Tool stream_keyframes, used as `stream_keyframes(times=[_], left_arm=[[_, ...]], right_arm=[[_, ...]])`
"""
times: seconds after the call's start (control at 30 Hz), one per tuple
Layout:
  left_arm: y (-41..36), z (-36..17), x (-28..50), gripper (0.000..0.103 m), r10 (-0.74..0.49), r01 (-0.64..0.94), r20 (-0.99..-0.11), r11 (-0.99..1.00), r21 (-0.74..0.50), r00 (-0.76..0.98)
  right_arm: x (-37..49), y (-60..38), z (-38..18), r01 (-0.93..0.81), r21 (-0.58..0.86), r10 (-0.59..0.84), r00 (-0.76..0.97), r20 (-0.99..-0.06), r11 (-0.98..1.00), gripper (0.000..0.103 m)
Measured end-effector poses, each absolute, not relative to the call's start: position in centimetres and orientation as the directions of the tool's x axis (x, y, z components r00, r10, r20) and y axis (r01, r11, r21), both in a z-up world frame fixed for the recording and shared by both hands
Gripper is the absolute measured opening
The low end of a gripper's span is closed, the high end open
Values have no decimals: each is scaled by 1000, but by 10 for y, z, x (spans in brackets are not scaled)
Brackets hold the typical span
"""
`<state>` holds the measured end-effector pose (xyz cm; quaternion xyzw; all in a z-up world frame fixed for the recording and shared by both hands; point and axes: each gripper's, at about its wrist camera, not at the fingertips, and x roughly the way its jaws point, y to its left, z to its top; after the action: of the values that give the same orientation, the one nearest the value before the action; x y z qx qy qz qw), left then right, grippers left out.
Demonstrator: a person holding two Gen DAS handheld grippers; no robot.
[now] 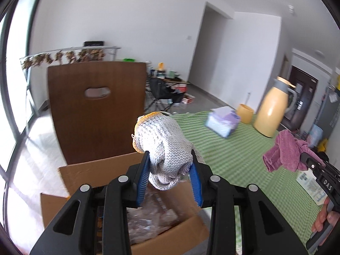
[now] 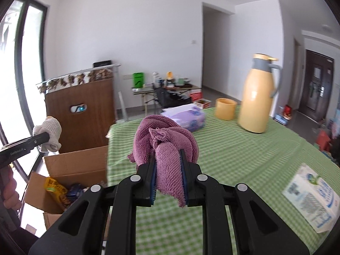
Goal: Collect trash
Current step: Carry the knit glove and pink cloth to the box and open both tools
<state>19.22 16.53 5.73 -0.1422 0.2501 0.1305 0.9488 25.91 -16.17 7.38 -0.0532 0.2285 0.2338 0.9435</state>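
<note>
My left gripper (image 1: 169, 159) is shut on a bunched white knitted cloth (image 1: 163, 142) with a yellow hem, held above an open cardboard box (image 1: 89, 170) beside the table. Crumpled wrappers lie inside the box (image 2: 70, 163). My right gripper (image 2: 167, 157) is shut on a balled purple towel (image 2: 163, 140), above the green checked tablecloth (image 2: 244, 159). The right gripper (image 1: 306, 159) with the purple towel (image 1: 284, 150) shows at the right of the left wrist view. At the left edge of the right wrist view the left gripper (image 2: 45, 137) carries the white cloth (image 2: 50, 133).
On the table stand a yellow thermos jug (image 2: 258, 97), a yellow cup (image 2: 225, 108), a purple tissue pack (image 2: 189, 116) and a white printed packet (image 2: 314, 197). A brown chair back (image 1: 95, 108) rises behind the box. A cluttered low table (image 2: 170, 87) stands by the far wall.
</note>
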Motion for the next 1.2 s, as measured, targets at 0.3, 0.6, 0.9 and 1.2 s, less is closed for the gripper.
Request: stream_keyframes(times=[0.3, 0.6, 0.9, 1.2], left_arm=[[221, 19, 169, 33, 249, -443, -595, 873, -203, 764], [255, -33, 166, 33, 202, -518, -739, 825, -225, 643], [284, -122, 182, 33, 8, -583, -888, 757, -295, 460], [282, -193, 200, 39, -122, -584, -943, 758, -290, 309]], right_arm=[[254, -102, 64, -580, 5, 510, 712, -482, 815, 18], [253, -46, 48, -678, 34, 584, 605, -542, 734, 18], [252, -16, 31, -718, 41, 597, 545, -588, 695, 18], [254, 2, 12, -732, 44, 578, 498, -646, 680, 18]])
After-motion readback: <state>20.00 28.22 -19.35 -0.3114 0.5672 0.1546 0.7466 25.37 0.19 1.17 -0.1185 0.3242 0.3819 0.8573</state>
